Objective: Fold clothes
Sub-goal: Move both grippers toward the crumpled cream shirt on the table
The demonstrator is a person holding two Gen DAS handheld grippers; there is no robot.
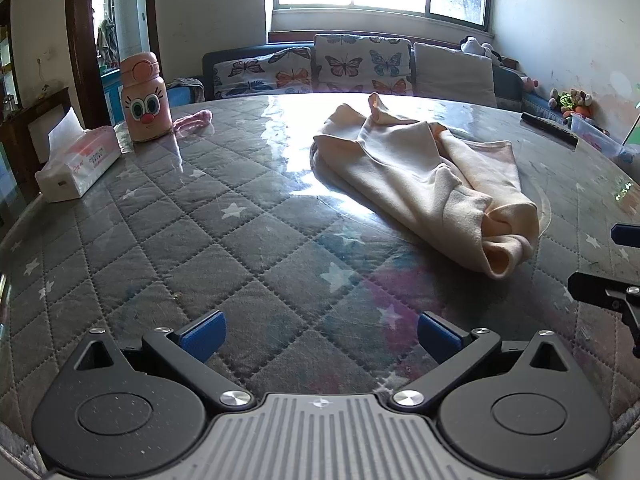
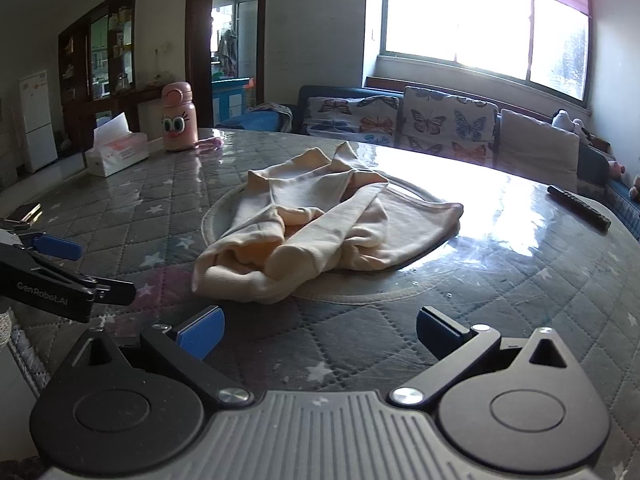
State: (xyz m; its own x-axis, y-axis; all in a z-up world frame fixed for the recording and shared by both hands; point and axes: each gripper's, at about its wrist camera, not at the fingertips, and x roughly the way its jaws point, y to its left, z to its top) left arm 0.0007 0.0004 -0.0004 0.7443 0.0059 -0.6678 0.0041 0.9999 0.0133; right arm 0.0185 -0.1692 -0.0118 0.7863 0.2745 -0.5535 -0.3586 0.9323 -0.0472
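A cream garment [image 1: 432, 176] lies crumpled in a loose heap on the round table; it also shows in the right wrist view [image 2: 320, 224]. My left gripper [image 1: 322, 334] is open and empty, low over the table, with the garment ahead and to its right. My right gripper [image 2: 318, 330] is open and empty, just short of the garment's near edge. The left gripper also shows at the left edge of the right wrist view [image 2: 96, 270], and the right gripper at the right edge of the left wrist view [image 1: 600, 260].
The table [image 1: 160, 240] has a grey quilted star cover under glass. A pink cartoon bottle [image 1: 145, 98], a tissue box [image 1: 78, 168] and a small pink cloth [image 1: 194, 120] stand at the far left. A dark remote [image 2: 580, 208] lies far right. A sofa [image 2: 400, 120] is behind.
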